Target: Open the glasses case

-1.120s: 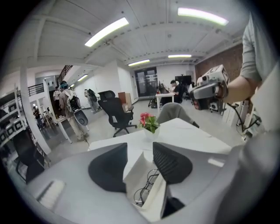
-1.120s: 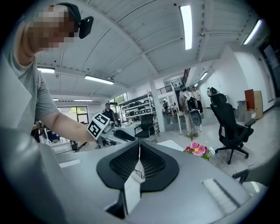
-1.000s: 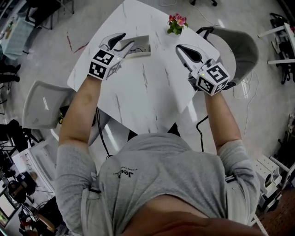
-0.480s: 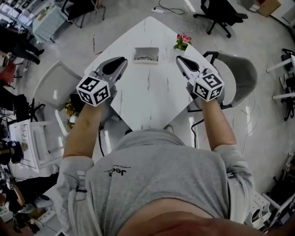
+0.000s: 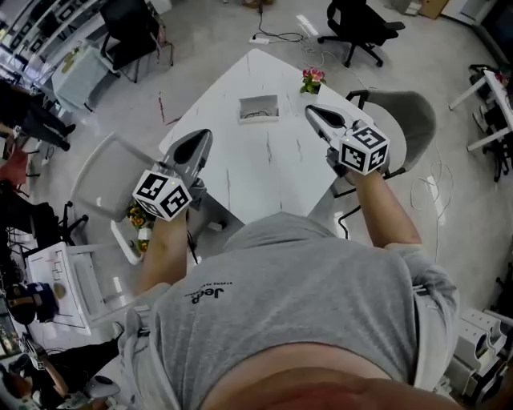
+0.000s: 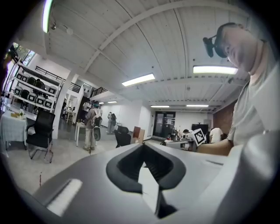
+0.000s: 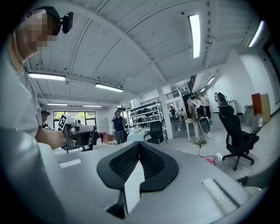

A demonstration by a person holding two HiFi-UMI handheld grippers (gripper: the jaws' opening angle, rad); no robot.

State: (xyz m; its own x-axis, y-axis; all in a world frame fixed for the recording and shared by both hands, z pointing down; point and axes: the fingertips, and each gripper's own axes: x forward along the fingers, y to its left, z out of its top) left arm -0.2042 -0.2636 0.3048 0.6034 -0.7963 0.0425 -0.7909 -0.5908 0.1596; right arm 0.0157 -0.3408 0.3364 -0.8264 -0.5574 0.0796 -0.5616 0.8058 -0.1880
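Note:
The glasses case (image 5: 259,107) lies on the white marble table (image 5: 276,164) near its far corner, its lid up and dark glasses inside. Both grippers are raised well above the table and point level, away from the case. My left gripper (image 5: 205,134) (image 6: 143,145) hangs over the table's left edge; its jaws have just been closing and now stand shut with nothing between them. On the right, over the table's right corner, my right gripper (image 5: 309,110) (image 7: 139,143) is shut and empty too. Neither gripper view shows the case.
A small pot of pink flowers (image 5: 312,79) stands at the table's far right corner. A grey chair (image 5: 410,112) sits at the right of the table, a white chair (image 5: 100,172) at the left. Black office chairs (image 5: 357,24) and people stand farther off.
Both grippers have risen away from the table, and the left one drew back to the left from beside the case. The left jaws went from open to shut. The head has lifted too.

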